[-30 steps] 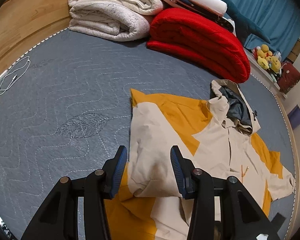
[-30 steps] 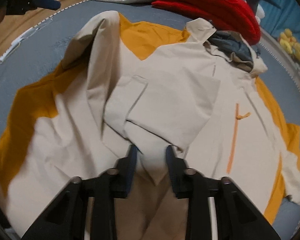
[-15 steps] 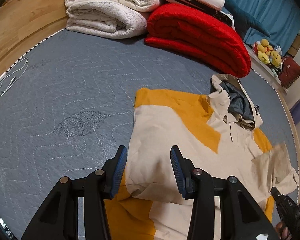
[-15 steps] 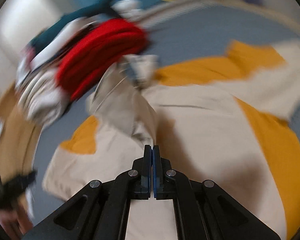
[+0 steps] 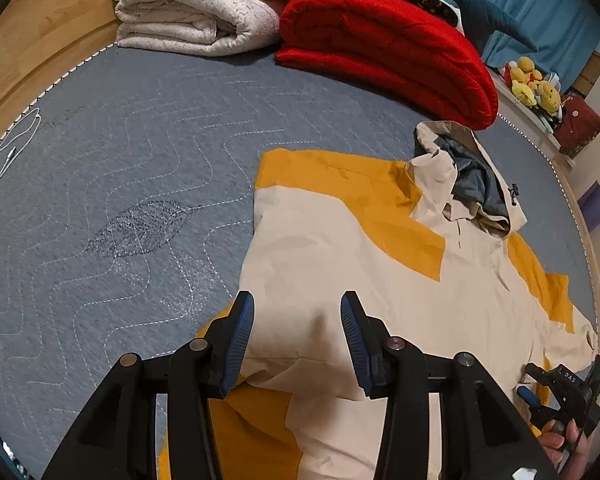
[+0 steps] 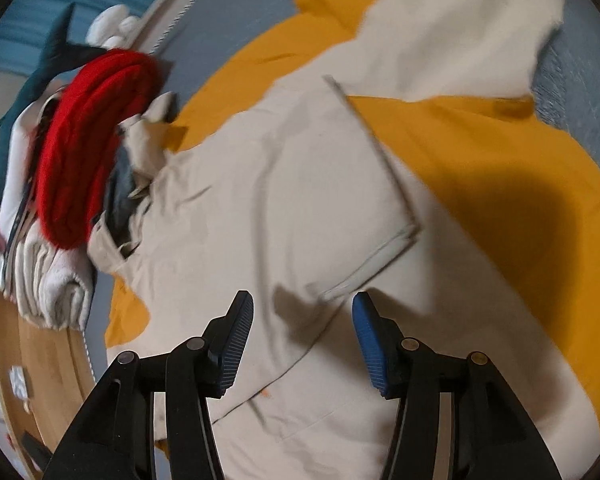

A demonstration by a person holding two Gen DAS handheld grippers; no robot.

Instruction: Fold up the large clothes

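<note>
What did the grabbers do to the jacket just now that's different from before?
The right gripper was shut on a beige sleeve half a second ago and pulled it off the jacket front, out to the right. Now its jaws are open and the sleeve lies flat, let go. The left gripper stayed open over the jacket's edge. The red blanket and white blanket did not move.

A beige and mustard-yellow hooded fabric jacket (image 5: 364, 264) lies spread front-up on a grey quilted mattress, its grey-lined hood (image 5: 470, 176) crumpled at the far end. 1 beige sleeve (image 6: 300, 184) lies folded across the chest, its cuff near the jacket's middle.
</note>
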